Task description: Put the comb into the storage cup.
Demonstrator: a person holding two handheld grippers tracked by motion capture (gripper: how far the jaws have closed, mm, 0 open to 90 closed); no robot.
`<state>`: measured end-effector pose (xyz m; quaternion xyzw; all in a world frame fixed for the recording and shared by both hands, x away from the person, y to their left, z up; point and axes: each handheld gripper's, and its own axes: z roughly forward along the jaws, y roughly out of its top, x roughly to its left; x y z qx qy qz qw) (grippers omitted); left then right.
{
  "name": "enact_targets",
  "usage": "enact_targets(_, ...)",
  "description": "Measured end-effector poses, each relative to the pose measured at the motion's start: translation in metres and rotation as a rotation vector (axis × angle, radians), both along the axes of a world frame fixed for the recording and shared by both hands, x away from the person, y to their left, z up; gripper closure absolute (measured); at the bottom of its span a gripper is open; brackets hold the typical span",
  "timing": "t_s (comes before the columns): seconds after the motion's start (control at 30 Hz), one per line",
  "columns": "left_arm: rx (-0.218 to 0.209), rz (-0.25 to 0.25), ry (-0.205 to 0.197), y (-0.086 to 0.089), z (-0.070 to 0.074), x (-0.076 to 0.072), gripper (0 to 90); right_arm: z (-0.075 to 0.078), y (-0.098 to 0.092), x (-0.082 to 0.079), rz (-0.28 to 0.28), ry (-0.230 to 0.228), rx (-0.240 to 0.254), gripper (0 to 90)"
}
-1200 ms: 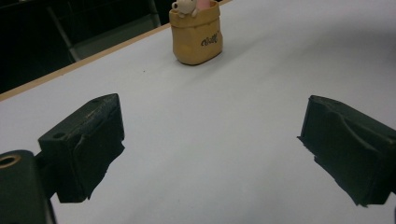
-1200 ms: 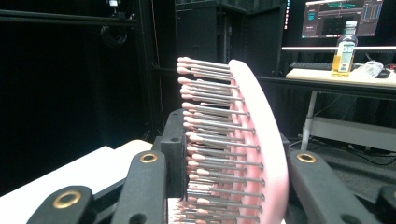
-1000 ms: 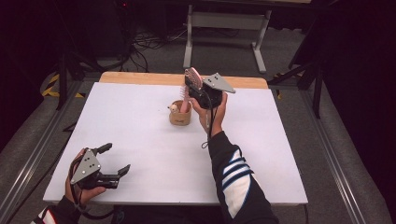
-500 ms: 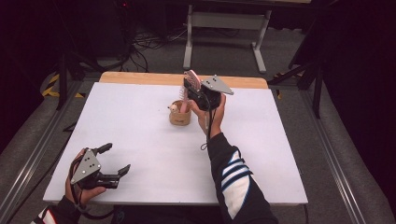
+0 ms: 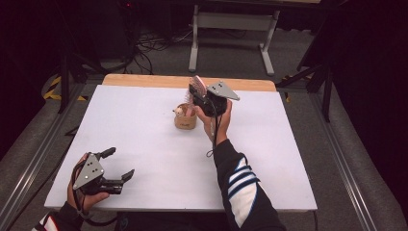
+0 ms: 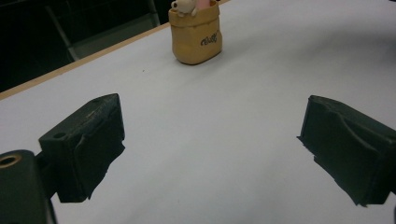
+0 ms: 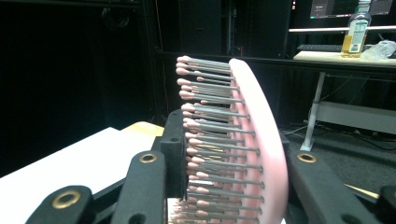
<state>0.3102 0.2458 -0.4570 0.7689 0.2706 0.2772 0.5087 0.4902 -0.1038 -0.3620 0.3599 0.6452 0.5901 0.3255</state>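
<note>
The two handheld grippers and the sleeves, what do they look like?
Both the left gripper and the right gripper are black, each topped by a grey three-cornered plate. A dark cable trails from the right one. The right sleeve is dark with white stripes.

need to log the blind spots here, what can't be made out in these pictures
- Hairbrush handle: cut off by the bottom edge and hidden behind the jaws of the right gripper in the right gripper view; too small in the high view.
- Inside of the tan holder: its top is cut by the upper edge in the left gripper view, and the right hand blocks part of it in the high view.
- Print on the holder: too small to read.
</note>
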Motion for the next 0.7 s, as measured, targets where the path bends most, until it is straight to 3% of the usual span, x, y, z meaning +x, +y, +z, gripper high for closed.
enact_targets(0.7,0.007,-0.008,0.001,-0.0012,-0.0003,0.0007,7.4,-0.0049,-0.0035,-0.0037,0.006,0.004,-0.002,62.4)
